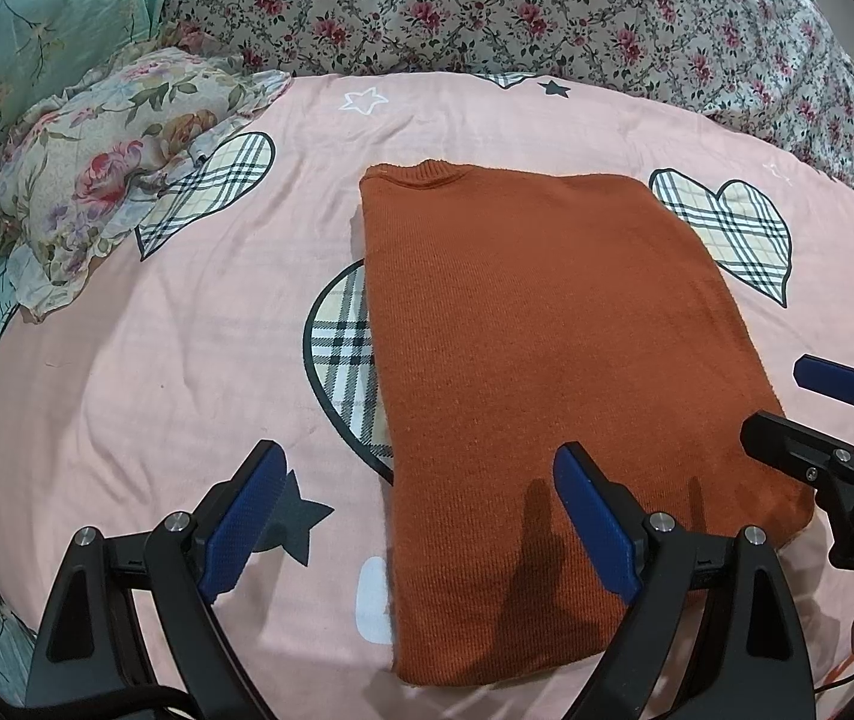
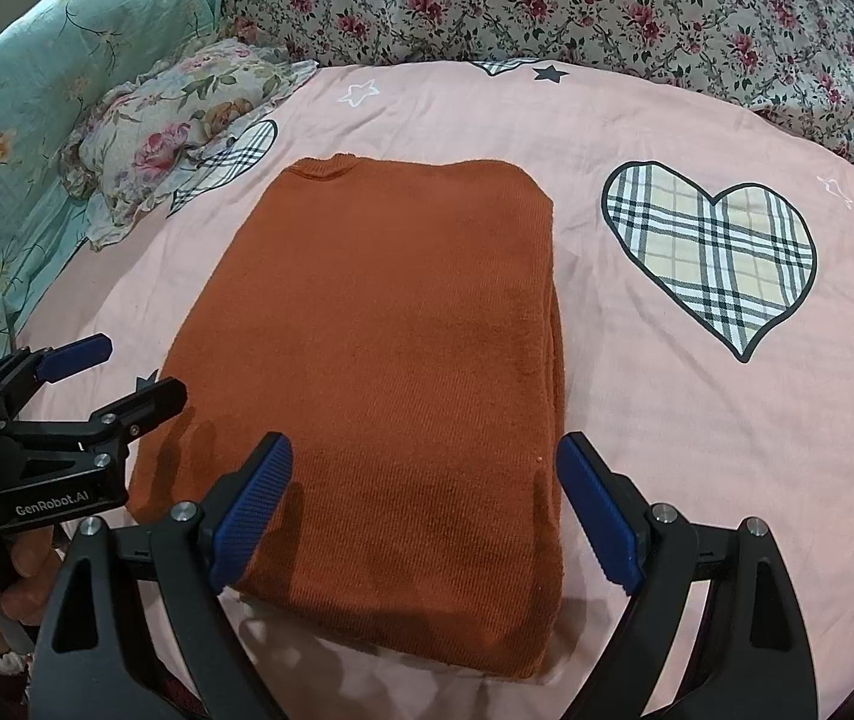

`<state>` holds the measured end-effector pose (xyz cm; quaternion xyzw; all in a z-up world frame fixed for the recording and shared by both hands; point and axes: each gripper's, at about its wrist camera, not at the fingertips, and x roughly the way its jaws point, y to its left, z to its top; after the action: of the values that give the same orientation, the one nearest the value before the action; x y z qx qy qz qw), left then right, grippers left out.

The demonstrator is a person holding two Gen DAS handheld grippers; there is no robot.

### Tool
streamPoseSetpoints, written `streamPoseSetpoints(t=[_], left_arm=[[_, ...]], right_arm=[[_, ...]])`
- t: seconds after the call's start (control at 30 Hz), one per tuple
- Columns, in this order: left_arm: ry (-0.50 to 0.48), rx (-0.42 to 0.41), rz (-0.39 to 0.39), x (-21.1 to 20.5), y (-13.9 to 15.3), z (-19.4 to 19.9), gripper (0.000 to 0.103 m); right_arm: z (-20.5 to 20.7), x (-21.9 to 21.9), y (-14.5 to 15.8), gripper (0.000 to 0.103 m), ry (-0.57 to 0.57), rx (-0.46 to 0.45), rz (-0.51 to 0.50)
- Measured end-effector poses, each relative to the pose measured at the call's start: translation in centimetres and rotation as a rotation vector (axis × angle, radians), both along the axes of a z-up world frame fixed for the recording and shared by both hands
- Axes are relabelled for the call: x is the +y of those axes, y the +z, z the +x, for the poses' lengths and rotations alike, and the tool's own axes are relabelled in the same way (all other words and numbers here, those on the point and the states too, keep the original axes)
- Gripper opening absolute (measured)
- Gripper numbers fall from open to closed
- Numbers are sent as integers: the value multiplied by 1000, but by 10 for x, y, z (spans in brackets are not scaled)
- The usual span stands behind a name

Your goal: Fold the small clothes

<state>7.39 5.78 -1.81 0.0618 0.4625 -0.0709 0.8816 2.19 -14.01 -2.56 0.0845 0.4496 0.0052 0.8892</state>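
A rust-orange knitted sweater (image 1: 541,372) lies folded into a long rectangle on the pink bedsheet, collar at the far end; it also shows in the right wrist view (image 2: 390,372). My left gripper (image 1: 420,516) is open and empty, hovering over the sweater's near left edge. It shows at the left of the right wrist view (image 2: 120,372), open. My right gripper (image 2: 427,510) is open and empty, above the sweater's near end. It shows at the right edge of the left wrist view (image 1: 799,402), open, beside the sweater's right edge.
The pink sheet (image 2: 697,420) has plaid hearts and stars. A floral pillow (image 1: 90,180) lies at the far left. A floral quilt (image 2: 577,6) is bunched along the back. A teal blanket (image 1: 18,30) lies at the left.
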Motion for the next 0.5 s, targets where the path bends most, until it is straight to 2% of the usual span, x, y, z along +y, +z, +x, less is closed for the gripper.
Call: streamPoseSetpoints(t=[0.5], left_arm=[[0,0,0,0,0,0,92]], right_arm=[[0,0,1,90,-1,-1,-1]])
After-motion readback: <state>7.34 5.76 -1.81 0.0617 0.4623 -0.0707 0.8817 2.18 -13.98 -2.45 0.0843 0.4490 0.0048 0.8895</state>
